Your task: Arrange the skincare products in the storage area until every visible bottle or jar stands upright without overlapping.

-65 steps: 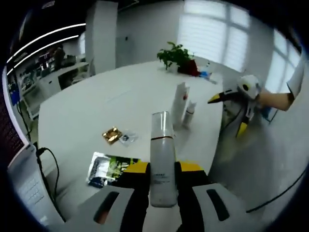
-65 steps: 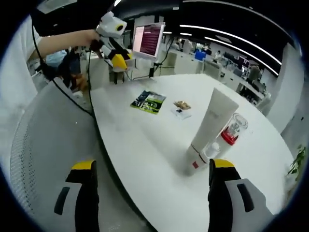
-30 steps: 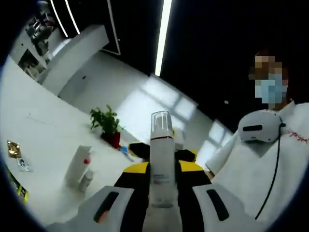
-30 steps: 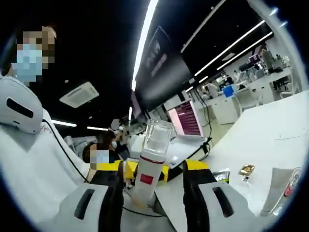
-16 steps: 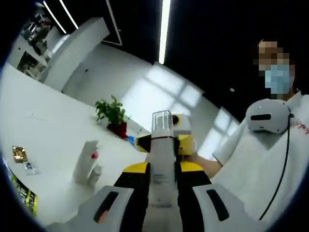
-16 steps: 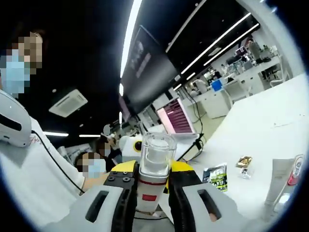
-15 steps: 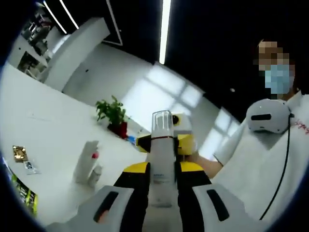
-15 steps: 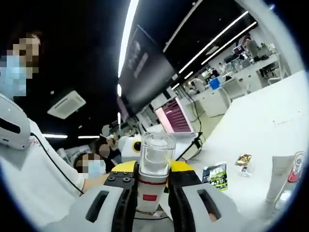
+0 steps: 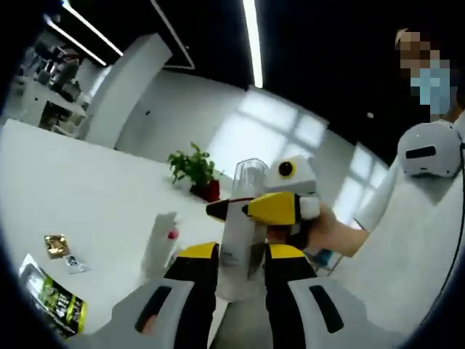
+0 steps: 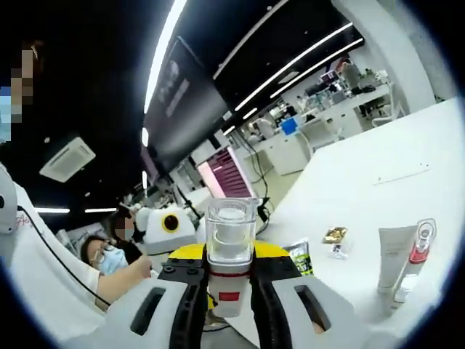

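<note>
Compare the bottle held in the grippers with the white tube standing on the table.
The bottle has a clear cap and a red band; the white tube is plain white. The bottle is held off the table between both grippers' jaws, while the tube stands free on the white table. Both are upright.

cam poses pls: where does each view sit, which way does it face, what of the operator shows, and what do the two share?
Left gripper view: rides the left gripper, tilted up toward windows and a potted plant; its jaws clamp the pump bottle; the right gripper and hand come in from the right.
Right gripper view: rides the right gripper, faces the office and a monitor; its jaws clamp the same bottle; the left gripper shows behind.
Shared: the bottle, white table, standing white tube, green packet.
</note>
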Motion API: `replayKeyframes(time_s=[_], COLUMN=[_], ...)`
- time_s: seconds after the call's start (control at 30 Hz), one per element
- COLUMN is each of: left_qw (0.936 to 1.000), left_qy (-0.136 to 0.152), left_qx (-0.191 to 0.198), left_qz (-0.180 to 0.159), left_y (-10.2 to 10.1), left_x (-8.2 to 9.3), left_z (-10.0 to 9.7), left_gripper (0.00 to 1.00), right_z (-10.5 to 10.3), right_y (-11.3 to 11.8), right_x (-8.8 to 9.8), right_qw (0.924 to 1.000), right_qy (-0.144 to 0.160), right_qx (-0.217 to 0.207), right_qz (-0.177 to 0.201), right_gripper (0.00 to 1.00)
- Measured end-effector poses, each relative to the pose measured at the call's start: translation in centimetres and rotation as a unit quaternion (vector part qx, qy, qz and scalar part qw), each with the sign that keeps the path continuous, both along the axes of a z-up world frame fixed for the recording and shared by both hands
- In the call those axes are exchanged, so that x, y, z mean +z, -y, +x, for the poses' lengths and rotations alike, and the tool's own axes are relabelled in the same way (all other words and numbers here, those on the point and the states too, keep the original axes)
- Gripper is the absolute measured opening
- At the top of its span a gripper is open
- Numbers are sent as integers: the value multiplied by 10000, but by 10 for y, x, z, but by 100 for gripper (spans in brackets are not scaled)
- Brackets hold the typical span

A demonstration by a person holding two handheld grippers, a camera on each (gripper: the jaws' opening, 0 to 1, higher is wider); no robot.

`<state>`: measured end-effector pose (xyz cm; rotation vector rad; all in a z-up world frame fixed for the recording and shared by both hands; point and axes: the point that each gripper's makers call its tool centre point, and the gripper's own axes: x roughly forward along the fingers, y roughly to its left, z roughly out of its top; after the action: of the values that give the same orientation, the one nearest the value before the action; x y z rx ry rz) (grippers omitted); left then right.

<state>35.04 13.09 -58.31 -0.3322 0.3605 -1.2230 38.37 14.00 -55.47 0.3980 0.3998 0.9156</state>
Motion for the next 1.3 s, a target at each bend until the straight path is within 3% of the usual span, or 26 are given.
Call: replayKeyframes(time_s=[0.1, 0.17, 0.23, 0.3, 0.4, 0.43, 0.5, 0.6, 0.67, 0.73, 0.8, 0.83, 0.87, 0.9, 0.97, 1.0, 1.03, 1.1, 1.13, 1.2, 1.3], left_qw=[9977, 9923, 9801, 9617, 9393, 9370, 9289, 9121, 8976, 9126, 9454, 9632, 9665, 9767, 9847, 9885, 9883, 9945, 9947, 9977, 9970], left_qy=[73, 454, 874, 1323, 1614, 1567, 1881, 2186, 2357, 2037, 1370, 880, 785, 560, 398, 348, 463, 346, 466, 419, 665], left_qx=[189, 453, 776, 1200, 1713, 1836, 2020, 2312, 2511, 2432, 2210, 2112, 2082, 1897, 1621, 1412, 1404, 972, 909, 531, 332], left_qz=[652, 1062, 1603, 2080, 2495, 2523, 2469, 2586, 2753, 2581, 1963, 1407, 1281, 833, 501, 402, 364, 180, 105, 63, 234], left_y=[-3, -4, -7, -13, -18, -18, -16, -21, -26, -24, -19, -17, -17, -14, -12, -11, -18, -17, -19, -17, -13], left_x=[-13, -14, -14, -11, -8, -8, 3, 13, 15, 10, 5, 5, 5, 9, 14, 17, 20, 28, 35, 43, 53], left_z=[2, 7, 13, 22, 27, 27, 27, 29, 32, 27, 20, 17, 16, 11, 4, -1, 1, -10, -11, -21, -26], left_gripper=[24, 25, 25, 30, 33, 32, 30, 25, 26, 26, 26, 26, 26, 26, 26, 26, 26, 26, 26, 26, 26], right_z=[6, 9, 14, 13, 12, 11, 8, 6, 4, 1, -1, -3, -6, -8, -18, -21, -28, -40, -44, -51, -57], right_y=[4, 4, 4, 3, -1, -3, -9, -13, -16, -20, -23, -25, -29, -30, -36, -34, -35, -35, -31, -27, -20], right_x=[-2, 1, 3, 8, 13, 15, 19, 24, 29, 26, 25, 26, 27, 31, 36, 37, 40, 46, 51, 56, 63], right_qw=[9994, 9986, 9974, 9954, 9915, 9903, 9892, 9882, 9858, 9841, 9806, 9807, 9810, 9806, 9755, 9763, 9750, 9729, 9707, 9661, 9613], right_qy=[-38, 16, 69, 225, 594, 711, 829, 946, 1154, 1263, 1453, 1500, 1549, 1620, 1897, 1864, 1882, 1820, 1842, 1827, 1793], right_qx=[-305, -504, -690, -896, -1022, -1023, -1022, -1042, -987, -744, -499, -398, -200, -153, 388, 497, 844, 1313, 1492, 1807, 2090], right_qz=[-143, -157, -172, -234, -534, -614, -639, -605, -721, -1000, -1216, -1187, -1149, -1097, -1047, -983, -832, -554, -396, -262, -109], right_gripper=[21, 21, 21, 21, 21, 21, 21, 21, 21, 22, 22, 22, 23, 23, 24, 25, 26, 26, 25, 26, 26])
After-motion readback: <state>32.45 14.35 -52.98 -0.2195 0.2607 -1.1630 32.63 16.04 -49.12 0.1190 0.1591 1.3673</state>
